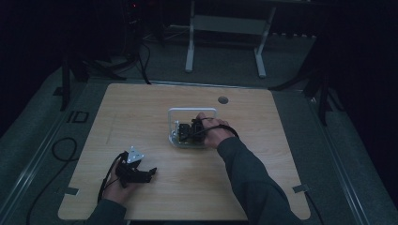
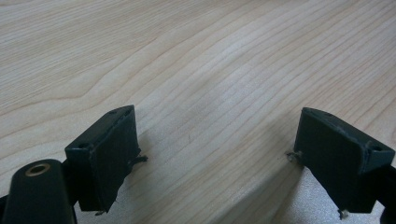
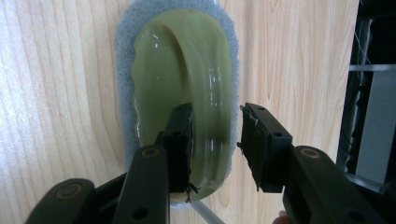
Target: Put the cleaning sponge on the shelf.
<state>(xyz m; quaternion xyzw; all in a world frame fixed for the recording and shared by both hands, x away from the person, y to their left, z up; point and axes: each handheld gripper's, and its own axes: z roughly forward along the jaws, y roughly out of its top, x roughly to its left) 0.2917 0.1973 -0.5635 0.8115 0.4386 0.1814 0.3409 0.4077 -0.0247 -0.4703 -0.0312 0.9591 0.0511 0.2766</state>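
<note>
Claws [image 1: 179,132] over wooden table [image 1: 141,112], dim room.

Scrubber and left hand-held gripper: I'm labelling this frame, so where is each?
scrubber [image 3: 182,70], right gripper view, on its green translucent handle.
left hand-held gripper [image 1: 151,172], high view, between its jaw tips.

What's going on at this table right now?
A person works at a wooden table with a hand-held gripper in each hand. The right hand-held gripper is open, its jaws straddling the green handle of a scrubbing pad lying mid-table. The left hand-held gripper rests open over bare wood near the front edge.
</note>
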